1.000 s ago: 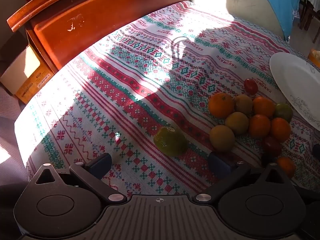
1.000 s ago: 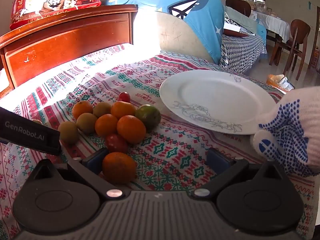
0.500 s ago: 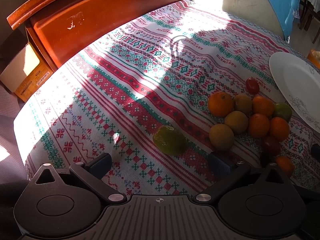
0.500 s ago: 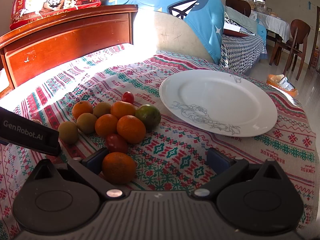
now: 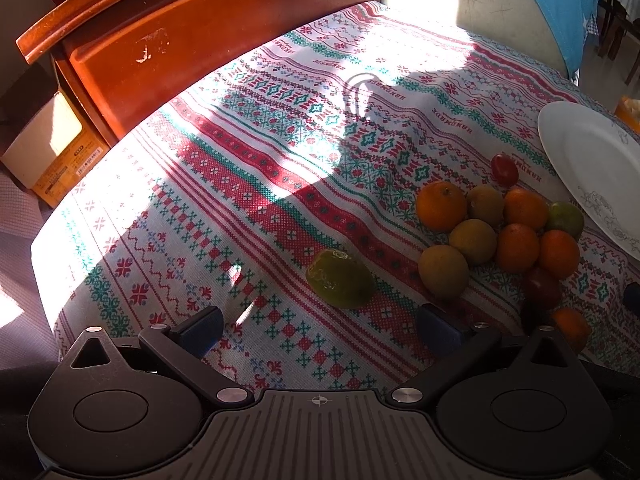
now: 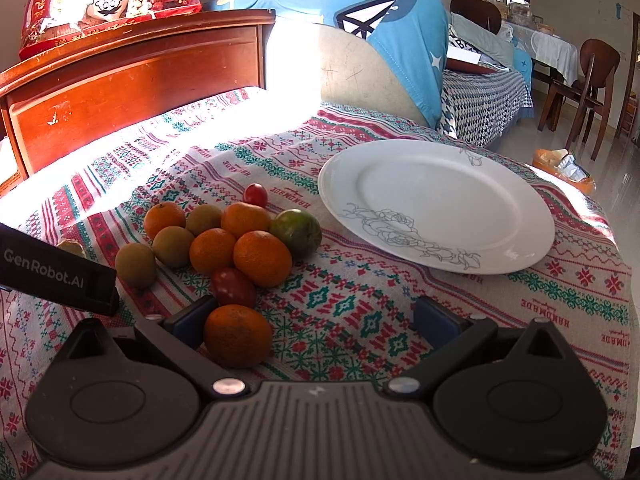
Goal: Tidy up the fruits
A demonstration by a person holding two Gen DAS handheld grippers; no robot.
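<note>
**A:** Where does the fruit sit?

**B:** A cluster of fruit (image 6: pixel 224 240) lies on the patterned tablecloth (image 6: pixel 360 304), just left of the white plate (image 6: pixel 436 204): oranges, brownish-green round fruits, a green-red one nearest the plate's rim, and a small red tomato (image 6: pixel 255 195) at the far edge. One orange (image 6: pixel 238 336) sits apart, nearest the camera, touching or just beside the left finger of the right gripper (image 6: pixel 312 320).

**A:** And the lone green one?

**B:** The green fruit (image 5: pixel 340 280) rests by itself, left of the cluster, ahead of the left gripper (image 5: pixel 320 324). It is slightly oval, its long axis running from upper left to lower right in the left wrist view, with a pale stem scar facing up.

**A:** Anything on the plate?

**B:** Nothing; only its grey floral print shows.

**A:** The tongs?

**B:** Both are spread wide, grasping nothing. The left one hovers low over the cloth; its black body shows at the left edge of the right wrist view.

**A:** The setting?

**B:** A wooden headboard (image 5: pixel 200 40) behind, sunlight across the cloth.
</note>
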